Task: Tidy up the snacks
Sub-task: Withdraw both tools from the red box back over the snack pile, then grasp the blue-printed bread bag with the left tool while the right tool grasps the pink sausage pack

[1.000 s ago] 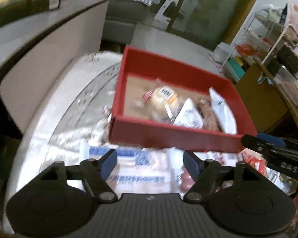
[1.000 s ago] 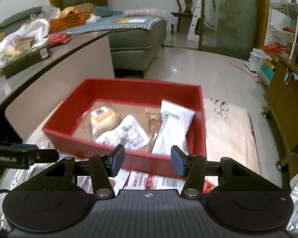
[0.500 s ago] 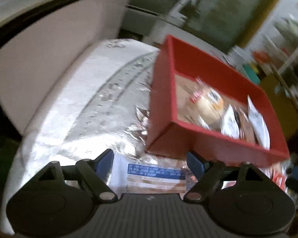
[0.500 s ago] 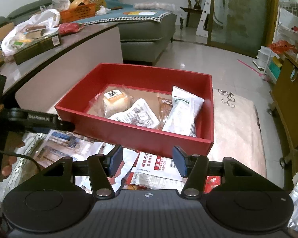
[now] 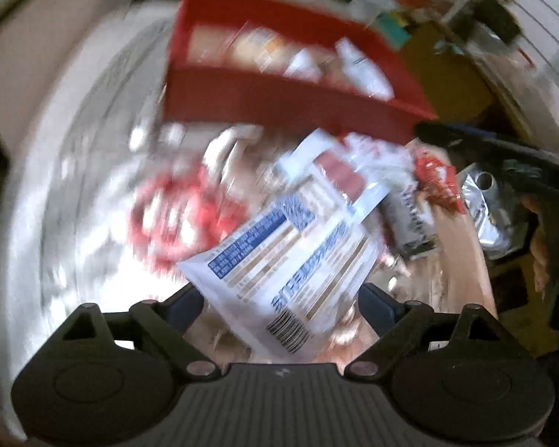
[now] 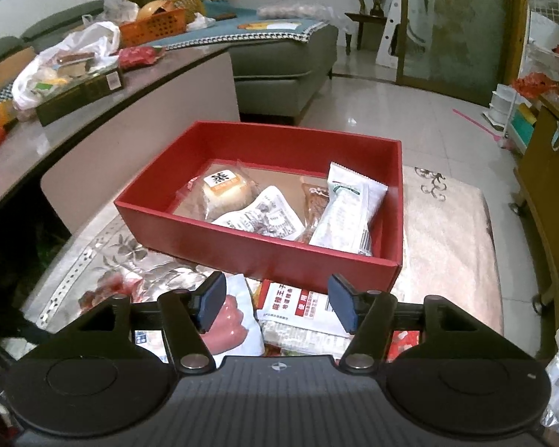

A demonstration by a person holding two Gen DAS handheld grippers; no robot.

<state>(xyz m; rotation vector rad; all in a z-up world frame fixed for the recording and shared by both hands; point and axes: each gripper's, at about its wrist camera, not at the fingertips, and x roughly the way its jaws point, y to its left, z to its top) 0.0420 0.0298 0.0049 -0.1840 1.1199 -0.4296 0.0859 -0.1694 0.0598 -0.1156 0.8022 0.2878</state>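
A red box (image 6: 279, 249) stands on the table and holds a round bun (image 6: 225, 190), a printed white packet (image 6: 264, 219), a brown snack (image 6: 315, 201) and a white-green packet (image 6: 348, 212). The box also shows blurred in the left wrist view (image 5: 279, 93). Loose snack packets lie in front of it. My left gripper (image 5: 281, 300) is open just above a white packet with blue print (image 5: 290, 257). My right gripper (image 6: 275, 305) is open over a sausage packet (image 6: 229, 320) and a white-red packet (image 6: 302, 316). The right gripper's arm (image 5: 503, 156) shows at the right of the left wrist view.
A patterned silver cloth (image 6: 104, 257) covers the table. A curved counter (image 6: 93, 111) with bags and boxes runs along the left. A sofa (image 6: 279, 59) is behind it. A wooden cabinet (image 6: 548, 193) stands at the right. A red wrapper (image 5: 438, 178) and a silver bag (image 5: 484, 205) lie right.
My left gripper has swung down and right over the loose packets in front of the box; its view is blurred. My right gripper has drawn back a little and stays open.
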